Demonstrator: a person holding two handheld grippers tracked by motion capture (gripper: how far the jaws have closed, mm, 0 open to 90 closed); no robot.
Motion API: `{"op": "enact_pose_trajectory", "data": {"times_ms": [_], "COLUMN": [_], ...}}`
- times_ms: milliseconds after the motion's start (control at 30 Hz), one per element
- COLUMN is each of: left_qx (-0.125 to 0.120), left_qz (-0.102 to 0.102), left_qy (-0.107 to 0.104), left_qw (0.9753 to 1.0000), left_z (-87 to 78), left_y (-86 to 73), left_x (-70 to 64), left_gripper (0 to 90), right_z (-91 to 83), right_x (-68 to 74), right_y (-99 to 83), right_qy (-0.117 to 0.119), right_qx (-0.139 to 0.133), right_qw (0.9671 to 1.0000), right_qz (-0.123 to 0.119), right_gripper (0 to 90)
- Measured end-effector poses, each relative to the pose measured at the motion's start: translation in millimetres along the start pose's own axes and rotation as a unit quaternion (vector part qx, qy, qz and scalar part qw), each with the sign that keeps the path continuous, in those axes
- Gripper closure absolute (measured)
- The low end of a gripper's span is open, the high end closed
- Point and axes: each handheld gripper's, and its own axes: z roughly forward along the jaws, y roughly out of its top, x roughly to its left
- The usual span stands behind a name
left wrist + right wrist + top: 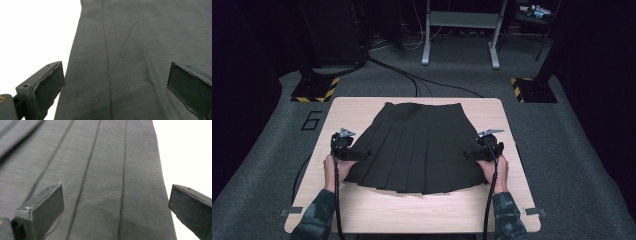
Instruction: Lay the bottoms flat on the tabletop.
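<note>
A black pleated skirt (pixel 417 145) lies flat on the light wooden table (pixel 362 107), waistband at the far side, hem toward the person. My left gripper (pixel 360 155) sits at the skirt's left edge, its jaws wide open over the cloth (pixel 120 62) with nothing pinched. At the skirt's right edge my right gripper (pixel 469 155) is open too, and the pleated fabric (pixel 105 182) lies below and between its jaws. Each gripper is held by a hand in a patterned sleeve.
Table edges lie close to both hands. Beyond the table there is grey carpet with cables (pixel 422 82), a metal frame stand (pixel 460 30), and two black bases with yellow-black hazard tape (pixel 314 90) (pixel 532 89).
</note>
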Motion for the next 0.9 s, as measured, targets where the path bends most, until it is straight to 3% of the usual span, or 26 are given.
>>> {"op": "enact_pose_trajectory", "data": {"times_ms": [267,600,900], "left_qx": [-0.023,-0.019,0.002], "left_qz": [0.005,-0.006,-0.034], "left_qy": [-0.008,0.012,0.025], "left_qw": [0.9997,0.9997,0.9991], "left_z": [-39.5,-73.4,-74.2], "left_y": [-19.3,-67.0,-117.8], "left_x": [-4.5,4.3,17.5], "left_gripper": [0.6,0.2,0.0], "right_z": [-41.9,-82.7,-82.1], "right_x": [2.3,-5.2,-26.2], "right_y": [-12.4,-59.1,-116.5], "right_qy": [0.000,-0.015,-0.028], "right_qx": [-0.034,-0.055,-0.040], "right_qw": [0.9994,0.9983,0.9982], "right_qz": [-0.006,-0.010,0.035], "right_gripper": [0.0,0.0,0.0]}}
